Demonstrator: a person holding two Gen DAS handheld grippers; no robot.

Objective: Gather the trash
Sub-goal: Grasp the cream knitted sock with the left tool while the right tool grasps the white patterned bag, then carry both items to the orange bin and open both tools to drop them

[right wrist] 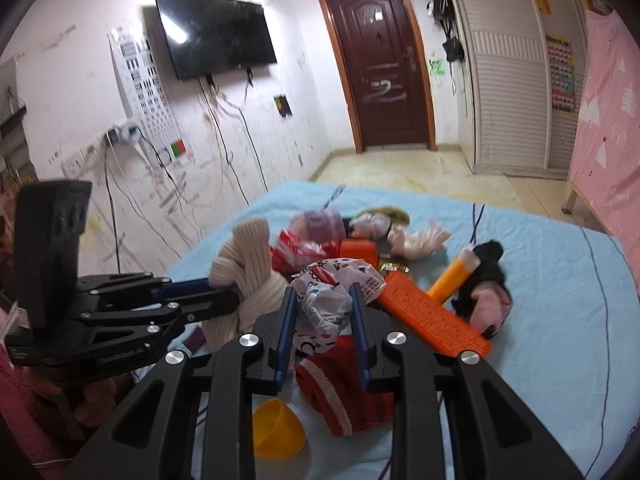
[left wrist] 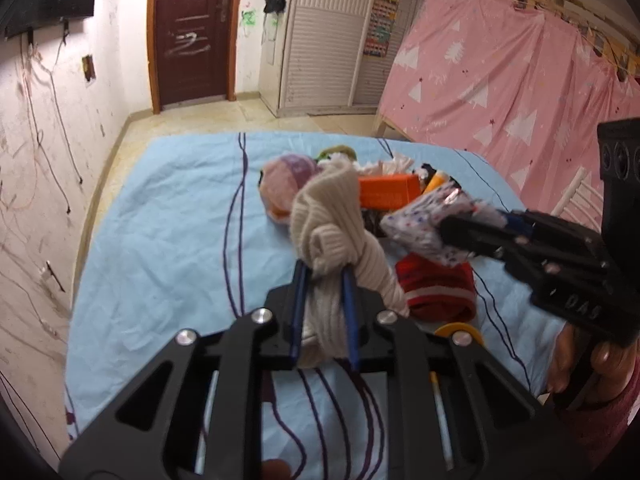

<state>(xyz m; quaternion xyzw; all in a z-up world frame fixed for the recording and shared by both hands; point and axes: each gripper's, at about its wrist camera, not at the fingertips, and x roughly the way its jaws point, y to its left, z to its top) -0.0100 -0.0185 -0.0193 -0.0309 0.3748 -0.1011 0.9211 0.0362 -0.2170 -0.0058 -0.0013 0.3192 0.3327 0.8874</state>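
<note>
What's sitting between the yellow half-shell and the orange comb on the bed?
The red knit cloth lies between the yellow half-shell and the orange comb, best seen in the right wrist view, just beneath the right gripper.

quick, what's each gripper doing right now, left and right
Left gripper: closed on the cream knit sock.
Right gripper: closed on the printed plastic wrapper.

The right hand-held gripper (left wrist: 452,236) bears raised letters reading roughly "DAS"; other print is illegible.
</note>
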